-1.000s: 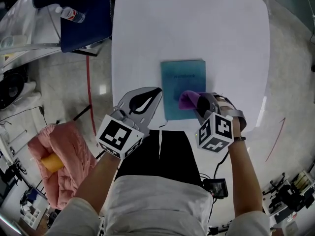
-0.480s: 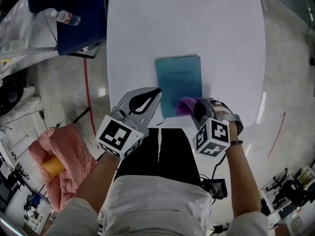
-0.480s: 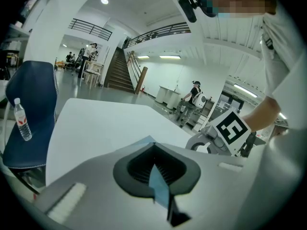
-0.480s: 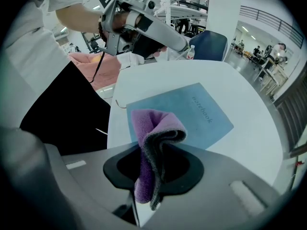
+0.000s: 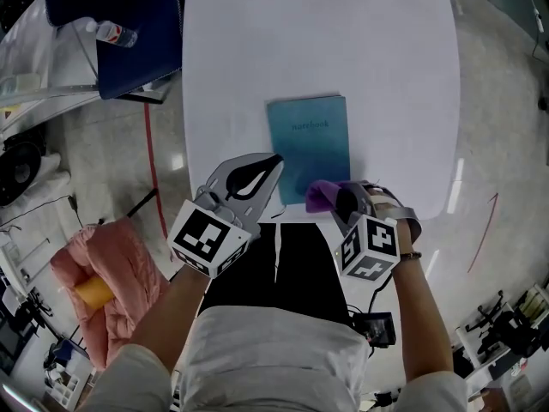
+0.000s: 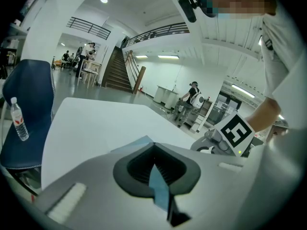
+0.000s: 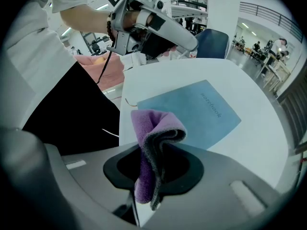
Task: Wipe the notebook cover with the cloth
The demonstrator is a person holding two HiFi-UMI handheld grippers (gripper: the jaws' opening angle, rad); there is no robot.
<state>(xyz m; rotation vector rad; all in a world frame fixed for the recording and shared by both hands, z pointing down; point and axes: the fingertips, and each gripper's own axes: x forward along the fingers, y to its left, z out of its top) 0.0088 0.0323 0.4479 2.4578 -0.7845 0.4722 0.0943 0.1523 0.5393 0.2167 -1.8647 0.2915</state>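
Purple cloth is pinched in your right tongs, over the lower right corner of the teal notebook at frame centre on the bench. The notebook's long axis runs up the frame from there. Your left tongs, closed and empty, hover just left of it.

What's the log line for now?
right gripper: shut on cloth | cloth: over notebook's near edge | left gripper: shut, empty | notebook: on table
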